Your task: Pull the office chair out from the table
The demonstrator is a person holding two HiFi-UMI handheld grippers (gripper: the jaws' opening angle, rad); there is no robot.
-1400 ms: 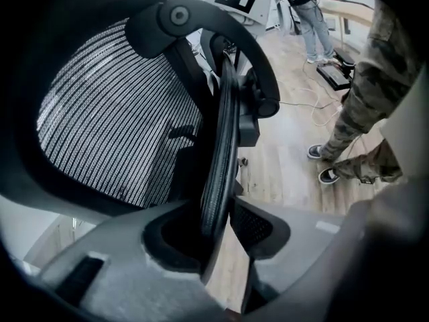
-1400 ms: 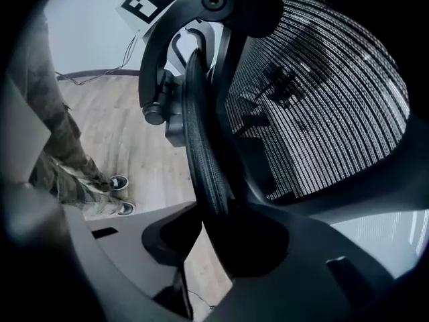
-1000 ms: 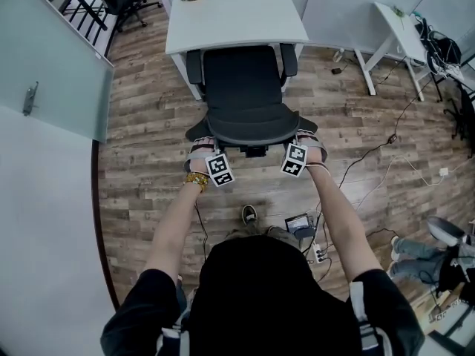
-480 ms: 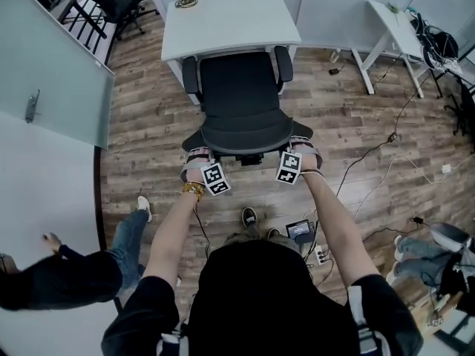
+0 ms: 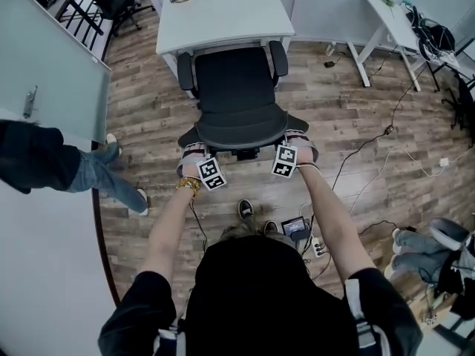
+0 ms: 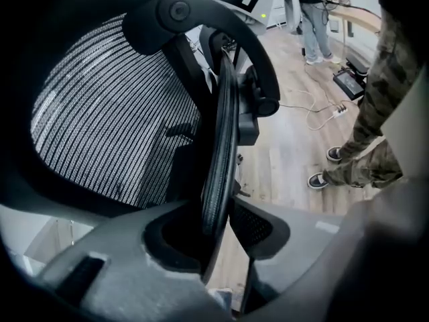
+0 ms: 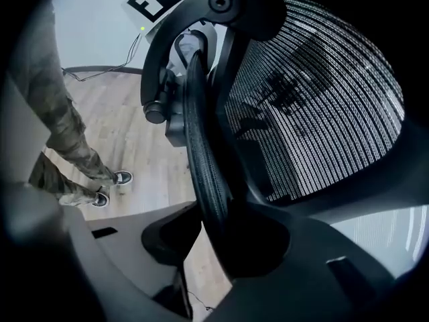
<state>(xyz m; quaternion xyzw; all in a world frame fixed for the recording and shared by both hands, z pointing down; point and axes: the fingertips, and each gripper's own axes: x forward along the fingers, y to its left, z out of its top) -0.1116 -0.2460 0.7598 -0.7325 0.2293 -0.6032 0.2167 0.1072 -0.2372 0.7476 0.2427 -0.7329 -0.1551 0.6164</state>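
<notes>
Black mesh fills both gripper views. The left gripper (image 6: 216, 221) is clamped on the chair (image 5: 236, 106) at its backrest rim (image 6: 218, 146), its jaws having just nipped in a touch tighter. The right gripper (image 7: 209, 228) is clenched on the same rim at the other side.

I judge the pull under way but not finished. The armrests (image 5: 184, 71) still reach up to the near edge of the desk (image 5: 223, 13), and the front of the seat (image 5: 234, 76) sits at or just under that edge (I can't tell which from above). What's left, as I read it, is more rolling back until the whole seat stands clear.

As for writing, I find none to read. The marker cubes (image 5: 211, 175) carry only black-and-white square patterns, and no brand shows on chair or desk.
</notes>
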